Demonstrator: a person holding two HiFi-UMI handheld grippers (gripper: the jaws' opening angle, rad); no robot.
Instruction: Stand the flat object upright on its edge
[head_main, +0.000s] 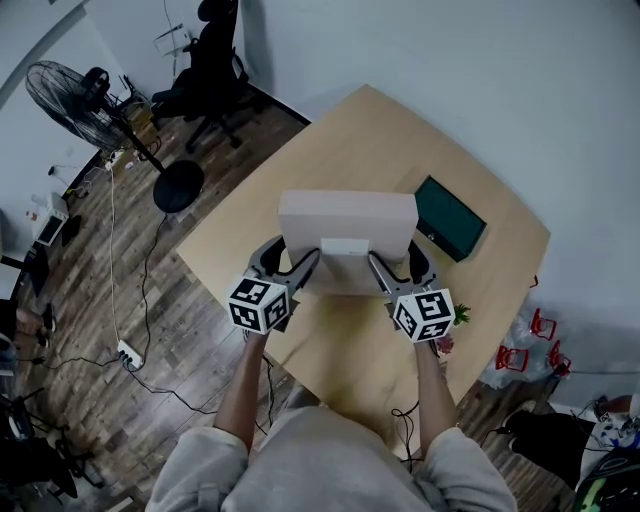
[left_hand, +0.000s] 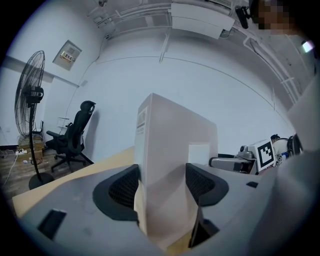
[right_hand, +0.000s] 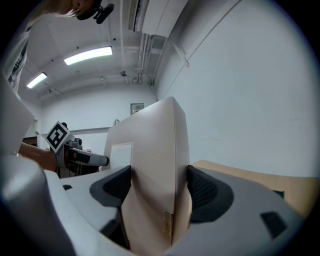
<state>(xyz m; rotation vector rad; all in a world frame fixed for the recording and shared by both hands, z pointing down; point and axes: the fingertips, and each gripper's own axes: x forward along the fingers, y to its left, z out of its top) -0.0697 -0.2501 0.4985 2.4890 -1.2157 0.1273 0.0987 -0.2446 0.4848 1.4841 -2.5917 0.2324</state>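
The flat off-white cardboard box (head_main: 348, 232) was held between the two grippers above the near half of the pale wooden desk (head_main: 372, 128), roughly over its middle line. The left gripper (left_hand: 162, 186) was clamped on the box's left end, its dark ribbed pads pressed against both broad faces. The right gripper (right_hand: 157, 192) was clamped the same way on the box's right end. Neither gripper held anything else.

Judged from how it lay, the main part of the task looked done. In both gripper views the box rose vertically out of the jaws with its narrow edge uppermost. From the head view its long top edge ran across the desk, and the broad face with a small white label was turned toward the person. What could not be told was whether the lower edge was touching the desk or hanging just above it, since the grippers and the box itself hid that line.

What seemed left was to settle the bottom edge on the desk, if it was not yet there, then to let go on both sides without tipping the box. A dark green flat slab (head_main: 450, 217) lay toward the desk's far right side, apart from the box
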